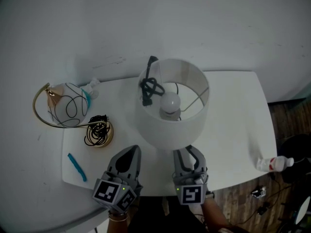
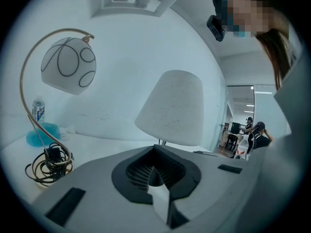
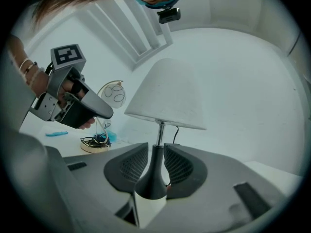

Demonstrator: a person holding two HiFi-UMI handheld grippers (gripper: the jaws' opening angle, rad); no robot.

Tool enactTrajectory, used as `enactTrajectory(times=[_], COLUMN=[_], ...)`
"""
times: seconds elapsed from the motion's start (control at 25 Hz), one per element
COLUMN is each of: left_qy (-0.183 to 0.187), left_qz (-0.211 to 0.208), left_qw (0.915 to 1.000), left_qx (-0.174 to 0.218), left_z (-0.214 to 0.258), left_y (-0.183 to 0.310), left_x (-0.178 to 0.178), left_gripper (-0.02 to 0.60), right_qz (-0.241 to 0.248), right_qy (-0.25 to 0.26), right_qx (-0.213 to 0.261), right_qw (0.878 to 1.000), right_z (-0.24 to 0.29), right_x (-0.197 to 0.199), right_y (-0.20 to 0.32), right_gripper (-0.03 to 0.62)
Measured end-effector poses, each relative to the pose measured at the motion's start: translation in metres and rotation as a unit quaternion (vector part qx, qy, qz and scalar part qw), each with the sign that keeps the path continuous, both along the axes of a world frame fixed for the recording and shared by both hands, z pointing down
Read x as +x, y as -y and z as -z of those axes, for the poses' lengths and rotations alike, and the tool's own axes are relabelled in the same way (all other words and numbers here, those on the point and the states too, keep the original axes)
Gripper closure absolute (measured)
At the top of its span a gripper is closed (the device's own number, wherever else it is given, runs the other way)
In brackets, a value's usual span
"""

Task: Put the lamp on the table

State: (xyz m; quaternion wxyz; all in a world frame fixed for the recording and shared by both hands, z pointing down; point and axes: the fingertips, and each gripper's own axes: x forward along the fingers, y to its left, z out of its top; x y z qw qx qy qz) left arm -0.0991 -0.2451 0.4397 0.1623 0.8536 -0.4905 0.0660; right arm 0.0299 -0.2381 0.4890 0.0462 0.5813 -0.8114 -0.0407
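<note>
The lamp, with a white drum shade (image 1: pixel 172 123) and a bulb (image 1: pixel 170 102) inside, stands upright at the middle of the white table (image 1: pixel 238 125). Its black cord (image 1: pixel 148 87) hangs over the shade's far rim. My right gripper (image 1: pixel 190 155) reaches under the shade's near side. In the right gripper view my right gripper (image 3: pixel 155 166) is shut on the lamp's black flared stem (image 3: pixel 151 176), below the shade (image 3: pixel 167 93). My left gripper (image 1: pixel 128 158) hovers shut and empty over the table's front edge, left of the lamp. The shade (image 2: pixel 171 108) shows beyond my left gripper (image 2: pixel 154 171).
A gold arc lamp with a white globe (image 1: pixel 69 108) stands at the table's left, its round base holding a coiled black cord (image 1: pixel 98 132). A blue pen (image 1: pixel 77 167) lies at the front left corner. A small bottle (image 1: pixel 92 88) stands behind the globe. Another bottle (image 1: pixel 274 163) lies off the right edge.
</note>
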Motion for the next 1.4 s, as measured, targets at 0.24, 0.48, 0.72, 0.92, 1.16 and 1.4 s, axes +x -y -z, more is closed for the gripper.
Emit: enactTrajectory(times=[0.24, 0.48, 0.72, 0.92, 1.16, 1.4], left_qy=[0.000, -0.001, 0.002, 0.012, 0.021, 0.024], left_qz=[0.029, 0.051, 0.062, 0.053, 0.037, 0.017], left_qw=[0.9996, 0.9986, 0.9979, 0.9984, 0.9989, 0.9990], left_qx=[0.007, 0.013, 0.016, 0.016, 0.020, 0.032], left_z=[0.007, 0.013, 0.018, 0.023, 0.036, 0.049], left_y=[-0.019, -0.036, -0.051, -0.058, -0.057, -0.061], left_x=[0.000, 0.003, 0.007, 0.012, 0.021, 0.023], left_gripper=[0.583, 0.583, 0.583, 0.583, 0.583, 0.583], right_qz=[0.025, 0.050, 0.055, 0.060, 0.050, 0.035], right_qy=[-0.006, -0.023, -0.005, -0.006, 0.006, 0.009], right_qx=[0.021, 0.037, 0.018, 0.028, 0.025, 0.035], right_qw=[0.999, 0.998, 0.998, 0.998, 0.998, 0.999], right_z=[0.013, 0.022, 0.024, 0.038, 0.048, 0.063], right_x=[0.003, 0.007, 0.013, 0.015, 0.020, 0.020], right_y=[-0.014, -0.024, -0.034, -0.038, -0.043, -0.054], right_gripper=[0.484, 0.488, 0.494, 0.501, 0.515, 0.517])
